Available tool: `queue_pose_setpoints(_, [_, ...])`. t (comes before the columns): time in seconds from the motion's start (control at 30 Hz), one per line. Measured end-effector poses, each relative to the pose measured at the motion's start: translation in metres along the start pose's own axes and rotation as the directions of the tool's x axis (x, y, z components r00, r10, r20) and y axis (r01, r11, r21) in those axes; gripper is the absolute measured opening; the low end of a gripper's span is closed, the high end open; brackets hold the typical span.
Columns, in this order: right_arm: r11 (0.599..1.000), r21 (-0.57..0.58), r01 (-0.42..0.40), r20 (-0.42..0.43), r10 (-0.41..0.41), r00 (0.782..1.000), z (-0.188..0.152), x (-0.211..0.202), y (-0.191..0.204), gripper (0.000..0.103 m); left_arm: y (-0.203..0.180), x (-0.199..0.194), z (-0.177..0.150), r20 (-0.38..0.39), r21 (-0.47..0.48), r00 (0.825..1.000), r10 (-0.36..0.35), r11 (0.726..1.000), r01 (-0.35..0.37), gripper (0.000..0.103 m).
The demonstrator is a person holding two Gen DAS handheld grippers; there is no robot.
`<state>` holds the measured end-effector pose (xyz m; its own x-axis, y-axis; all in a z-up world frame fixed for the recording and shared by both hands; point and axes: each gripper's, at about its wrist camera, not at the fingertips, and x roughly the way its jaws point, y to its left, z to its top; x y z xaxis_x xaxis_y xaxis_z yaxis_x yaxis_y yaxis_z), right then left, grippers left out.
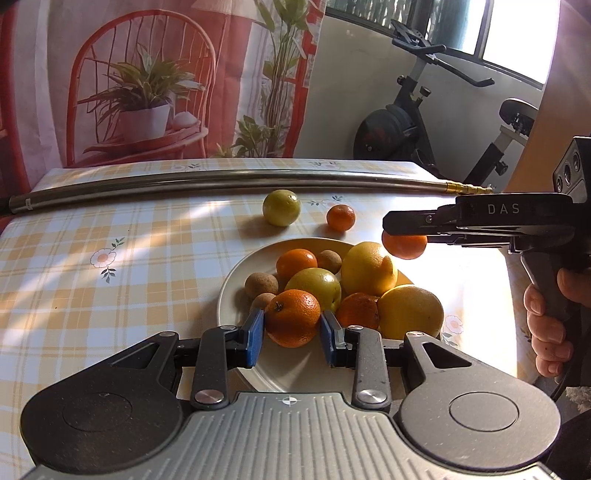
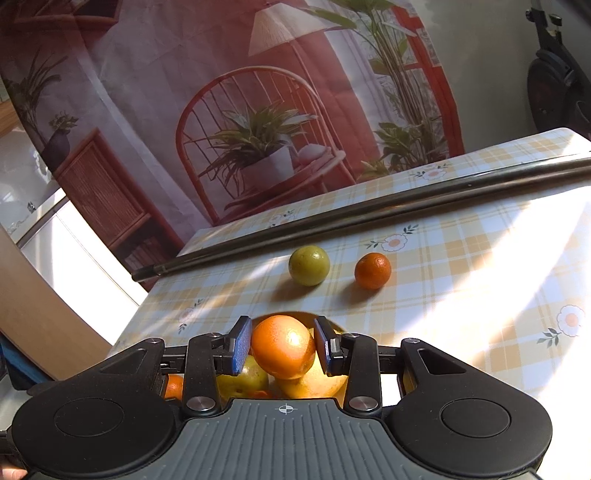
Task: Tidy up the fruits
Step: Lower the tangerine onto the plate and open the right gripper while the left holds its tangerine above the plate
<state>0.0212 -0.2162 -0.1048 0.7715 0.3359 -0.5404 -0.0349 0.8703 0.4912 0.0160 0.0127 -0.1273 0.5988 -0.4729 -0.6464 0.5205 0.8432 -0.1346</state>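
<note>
Gripping a dimpled, stem-scarred orange [image 1: 292,318] at the plate's [image 1: 236,284] near rim, the left gripper [image 1: 291,334] pinches it between blue pads. Right wrist view: the right gripper [image 2: 282,345] clamps a glossy orange fruit [image 2: 283,346] above the piled plate.

The right claw [image 2: 282,349] grips an orange [image 2: 283,347], seemingly lifted above the piled fruit [image 2: 314,382].

A printed cloth backdrop [image 1: 155,81] hangs behind the surface [image 1: 92,266], picturing a red chair, potted plants and a lamp. The surface wears a yellow-checked cover with daisies, streaked by strong sunlight. A long metal pole [image 1: 221,181] lies across its far side. An exercise bike [image 1: 417,122] stands by a pale wall under a bright window [image 1: 517,33].
</note>
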Motion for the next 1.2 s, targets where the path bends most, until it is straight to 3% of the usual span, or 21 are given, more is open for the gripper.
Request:
queue_pose_setpoints(0.63, [0.988,-0.153,0.004,-0.056,-0.012,0.998,-0.033,-0.021,0.059,0.034,-0.005,-0.029,-0.018,0.054,-0.024,0.998,-0.012,1.0,0.013,0.034])
queue_pose_setpoints(1.2, [0.989,-0.15,-0.006,-0.186,-0.022,0.982,-0.063,-0.008,0.06,0.034,0.002,-0.029,-0.027,0.046,-0.054,0.999,-0.014,0.998,0.017,0.034])
